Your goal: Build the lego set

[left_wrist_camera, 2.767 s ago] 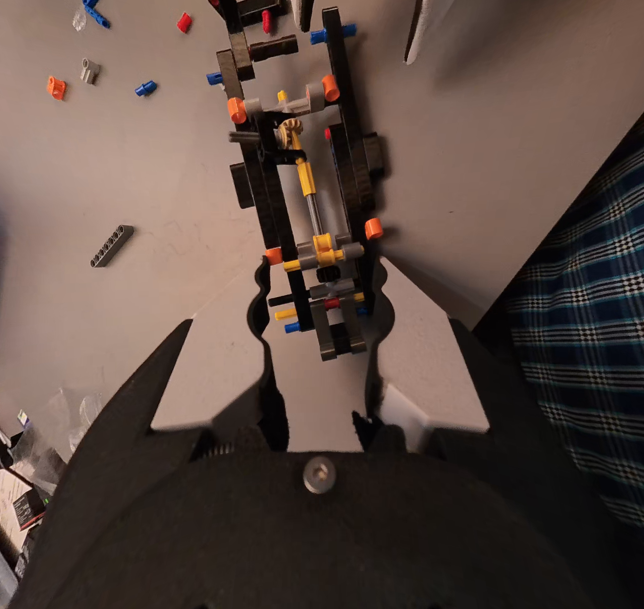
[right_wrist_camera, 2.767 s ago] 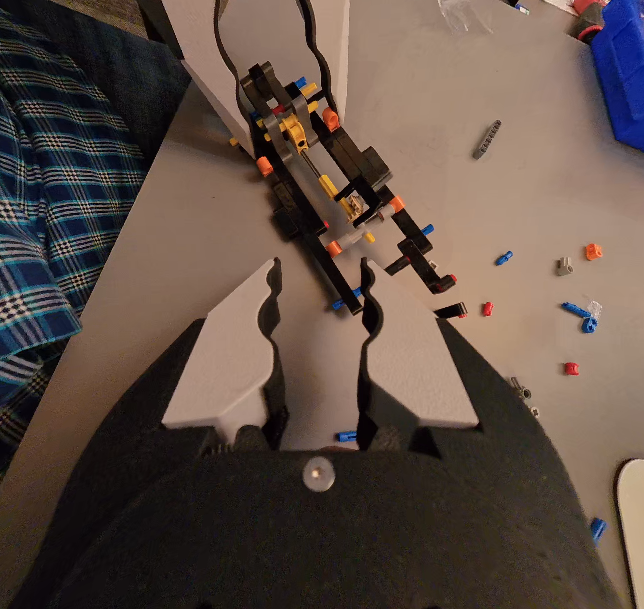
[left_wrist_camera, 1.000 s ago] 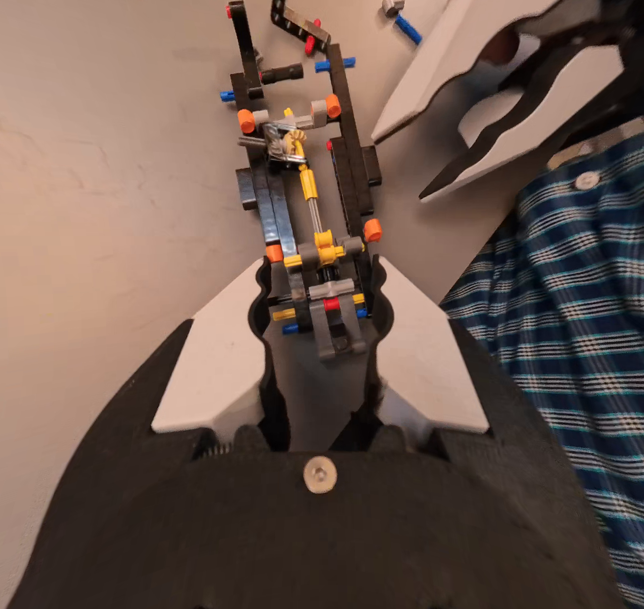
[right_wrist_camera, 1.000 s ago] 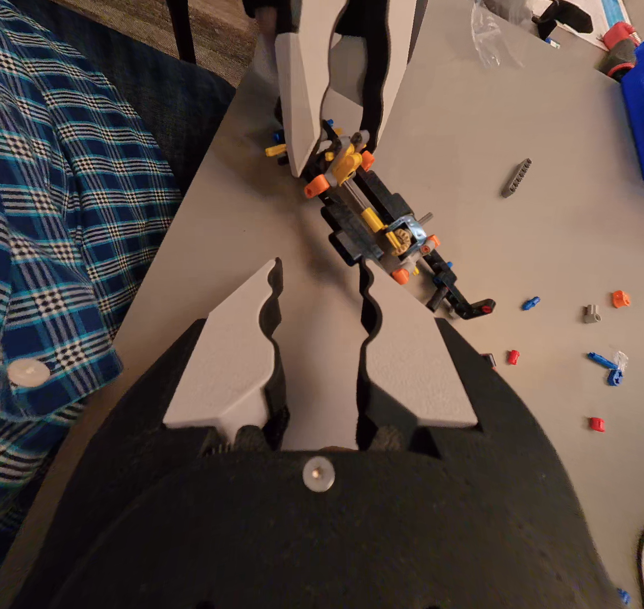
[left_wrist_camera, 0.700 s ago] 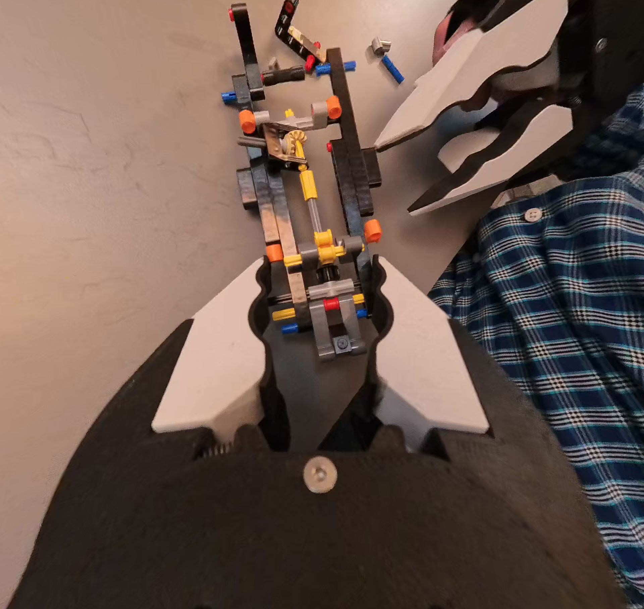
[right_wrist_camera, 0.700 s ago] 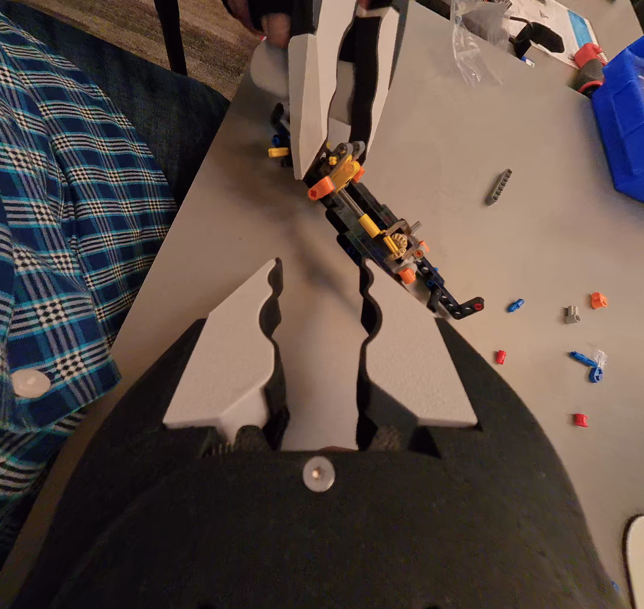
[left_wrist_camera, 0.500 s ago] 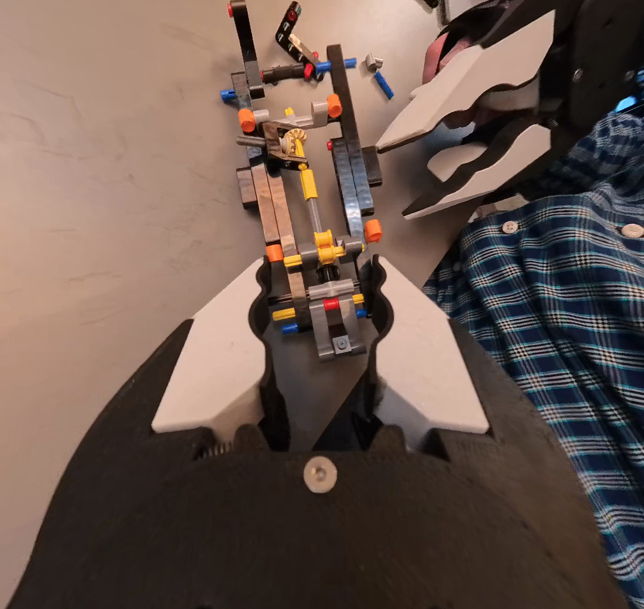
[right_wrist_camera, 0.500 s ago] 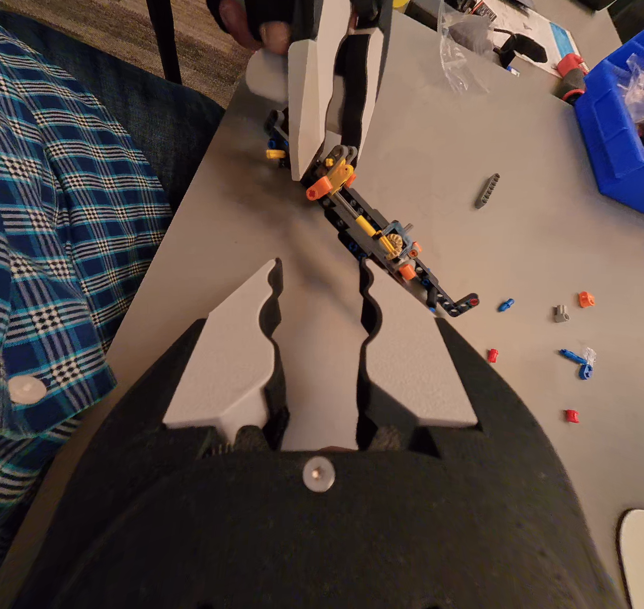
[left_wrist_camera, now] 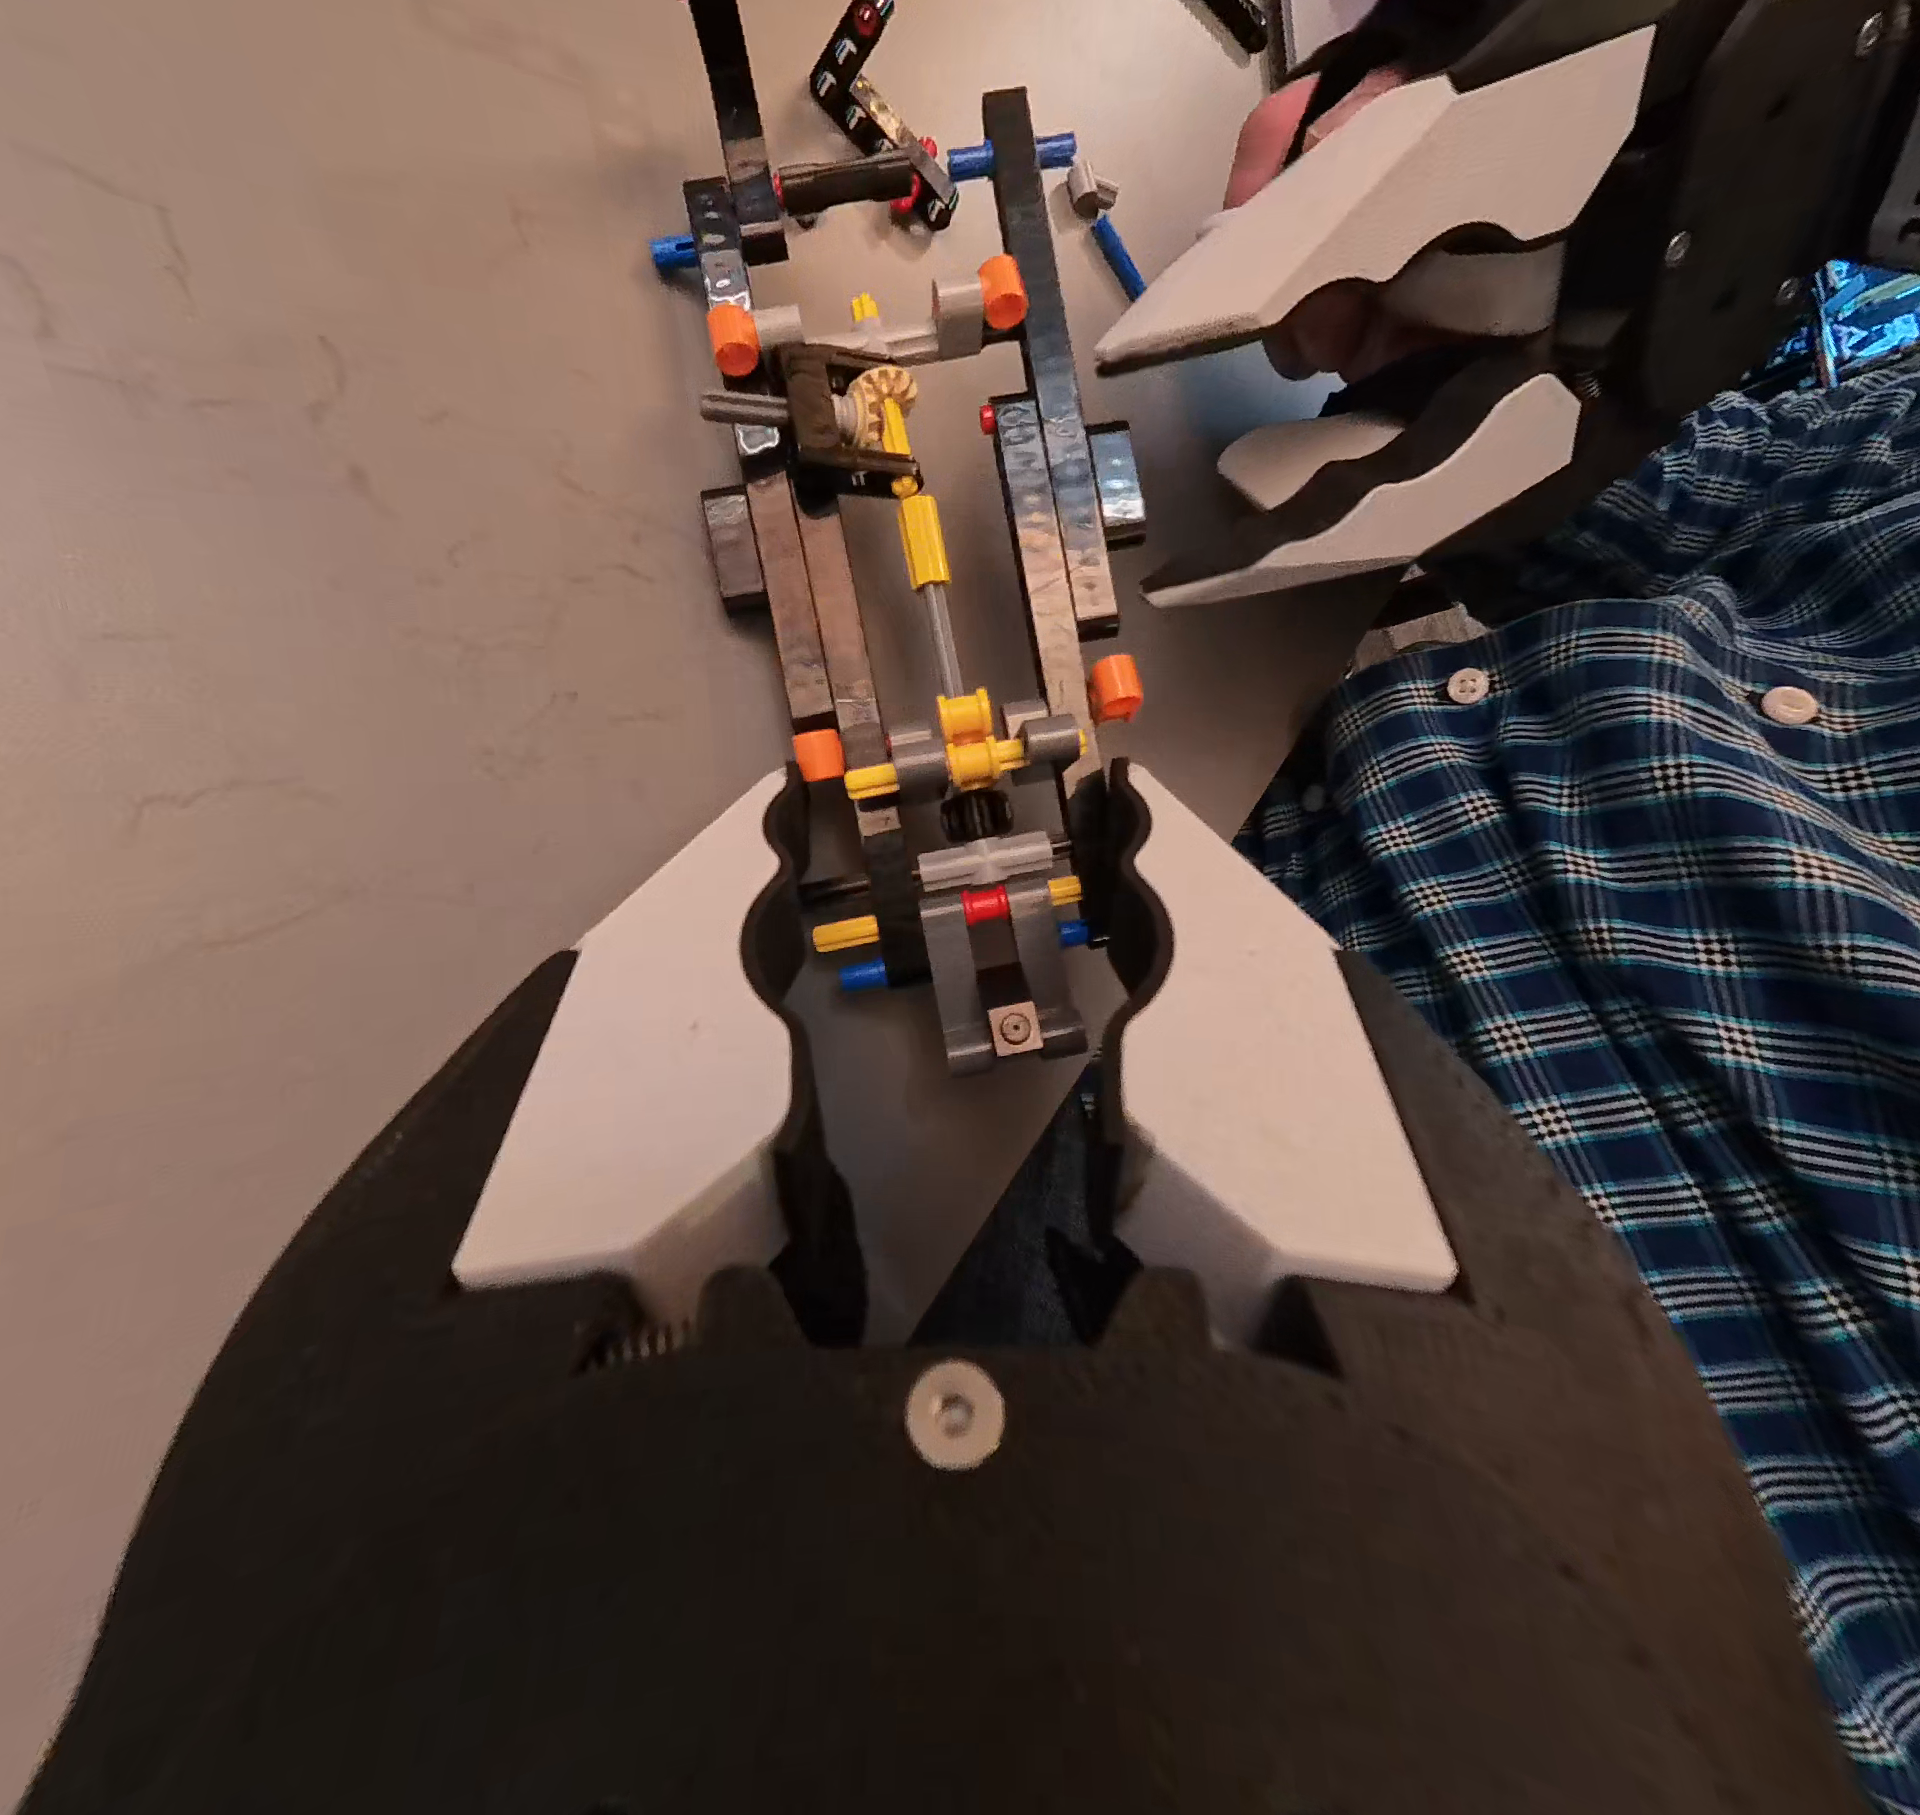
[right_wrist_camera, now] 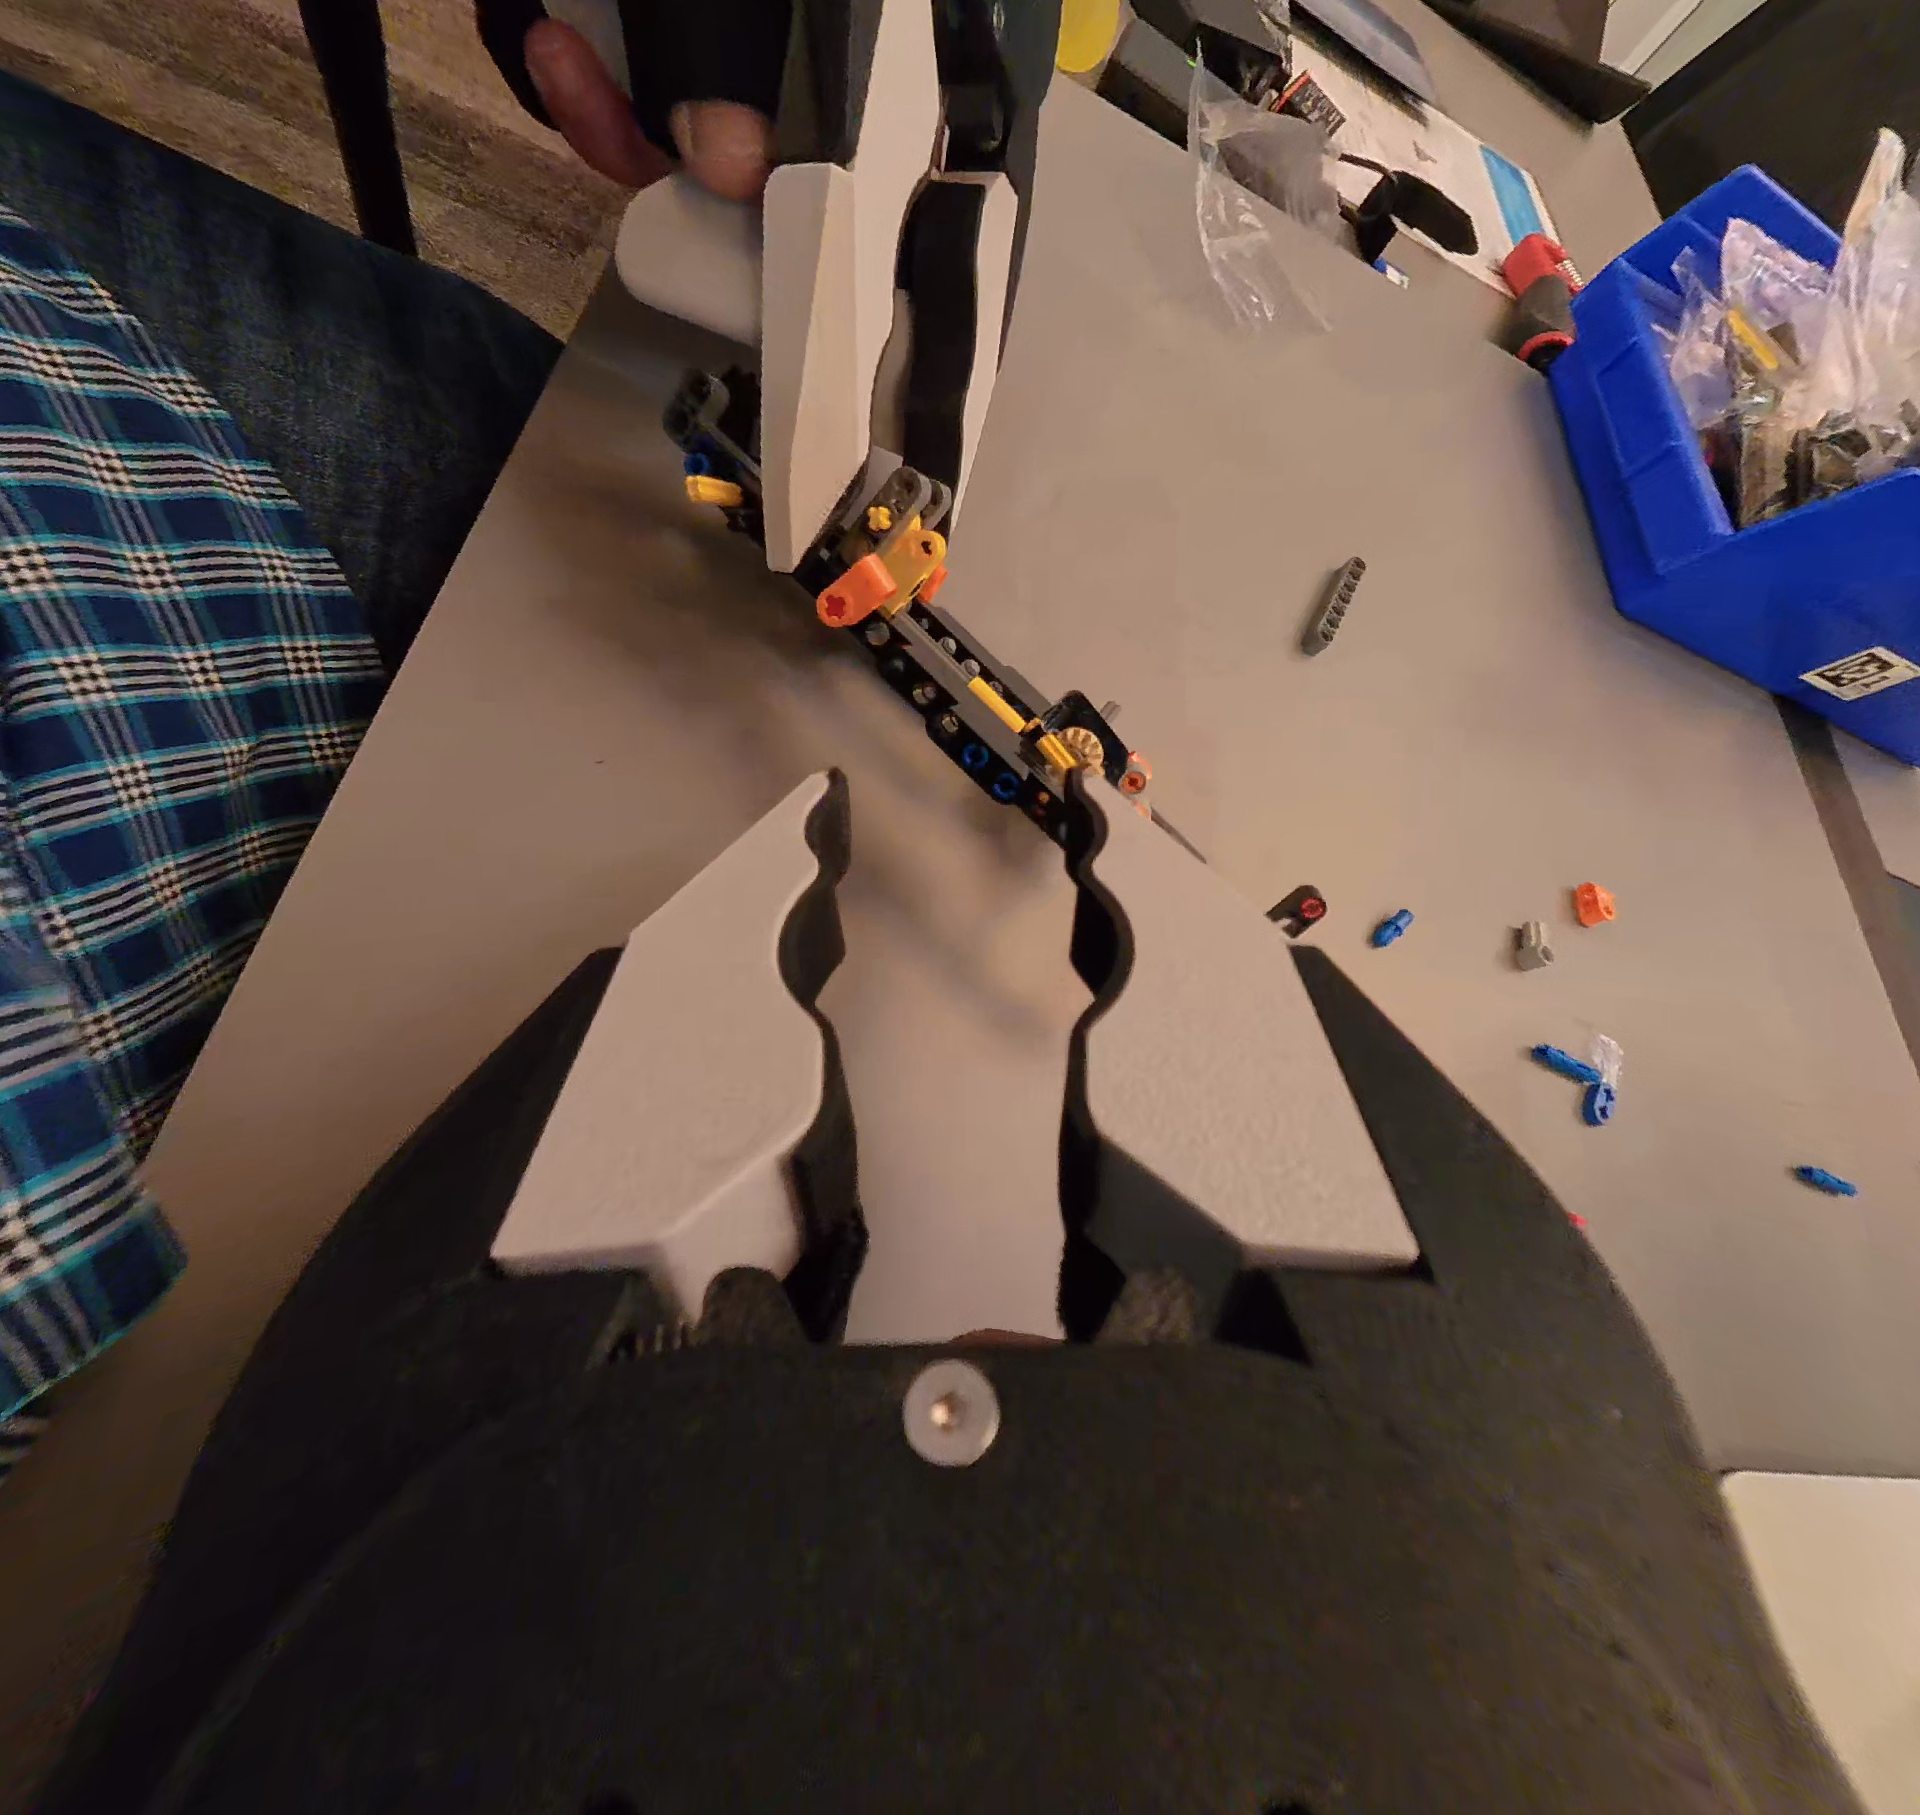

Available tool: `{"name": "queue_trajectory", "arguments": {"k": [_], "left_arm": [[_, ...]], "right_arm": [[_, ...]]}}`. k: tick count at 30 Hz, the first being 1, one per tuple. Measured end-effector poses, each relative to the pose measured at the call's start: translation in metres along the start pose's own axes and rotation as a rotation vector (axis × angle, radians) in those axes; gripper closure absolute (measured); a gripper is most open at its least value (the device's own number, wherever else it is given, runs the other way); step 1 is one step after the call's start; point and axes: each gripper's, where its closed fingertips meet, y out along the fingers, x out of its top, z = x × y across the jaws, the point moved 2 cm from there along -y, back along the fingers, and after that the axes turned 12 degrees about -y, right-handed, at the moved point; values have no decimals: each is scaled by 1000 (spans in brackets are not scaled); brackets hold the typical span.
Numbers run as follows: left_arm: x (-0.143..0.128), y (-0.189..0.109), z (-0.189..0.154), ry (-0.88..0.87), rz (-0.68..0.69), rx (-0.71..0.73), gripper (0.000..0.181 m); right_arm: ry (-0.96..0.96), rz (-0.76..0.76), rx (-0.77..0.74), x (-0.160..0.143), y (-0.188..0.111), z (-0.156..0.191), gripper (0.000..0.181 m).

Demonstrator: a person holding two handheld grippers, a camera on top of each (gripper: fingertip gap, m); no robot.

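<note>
The lego chassis [left_wrist_camera: 935, 539] is a long black beam frame with a yellow and grey drive shaft, a tan gear and orange bushes. My left gripper [left_wrist_camera: 951, 799] is shut on its near end. In the right wrist view the left gripper [right_wrist_camera: 862, 539] holds the chassis [right_wrist_camera: 935, 664] rolled onto its side, close to the table's left edge. The chassis's far end is hidden behind my right finger. My right gripper [right_wrist_camera: 956, 789] is open and empty, just short of the chassis. It also shows in the left wrist view [left_wrist_camera: 1351, 435], beside the chassis's right rail.
Loose parts lie on the grey table [right_wrist_camera: 1351, 477]: a grey beam [right_wrist_camera: 1333, 607], blue pins [right_wrist_camera: 1390, 929], an orange piece [right_wrist_camera: 1590, 903] and a black angled beam [left_wrist_camera: 883, 113]. A blue bin [right_wrist_camera: 1714, 518] with bagged parts stands at the far right. A plaid shirt [right_wrist_camera: 156, 674] is beyond the table's edge.
My left gripper has kept hold of the chassis and rolled it from flat onto its side. My right gripper has drawn back from the chassis's far end to its side, still open.
</note>
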Motion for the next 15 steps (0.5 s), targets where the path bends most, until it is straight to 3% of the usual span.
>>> {"name": "queue_trajectory", "arguments": {"k": [1, 15], "left_arm": [[0, 0, 0, -3, -2, -4, 126], [0, -1, 2, -16, -16, -25, 126]], "right_arm": [[-1, 2, -2, 0, 1, 0, 142], [10, -32, -40, -6, -1, -6, 158]]}}
